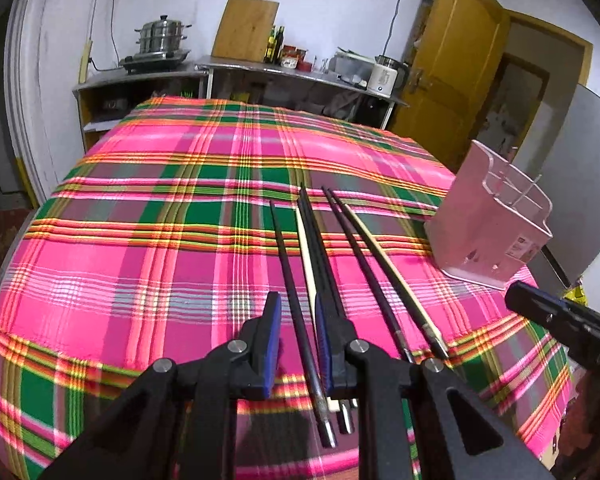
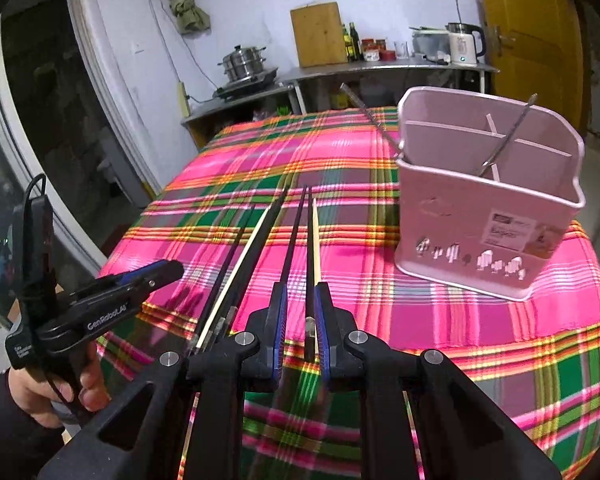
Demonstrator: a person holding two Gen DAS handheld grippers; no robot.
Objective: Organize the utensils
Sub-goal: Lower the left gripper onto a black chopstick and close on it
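Note:
Several chopsticks, black and pale, lie side by side on the plaid tablecloth point(image 1: 160, 208), pointing away from me. My left gripper point(image 1: 298, 332) is open low over them, with one black chopstick point(image 1: 296, 312) lying between its fingers. My right gripper point(image 2: 300, 320) is open too, with a black chopstick point(image 2: 309, 256) and a pale one point(image 2: 315, 240) lying between its fingers. A pink divided utensil holder point(image 2: 488, 216) stands to the right, apart from both grippers, with thin metal utensils point(image 2: 508, 136) leaning in it. It also shows in the left wrist view point(image 1: 488, 224).
The left gripper and the hand holding it show at the left of the right wrist view point(image 2: 100, 304). The right gripper's body shows at the right edge of the left wrist view point(image 1: 564, 320). A kitchen counter point(image 1: 300, 72) with pots stands behind the table.

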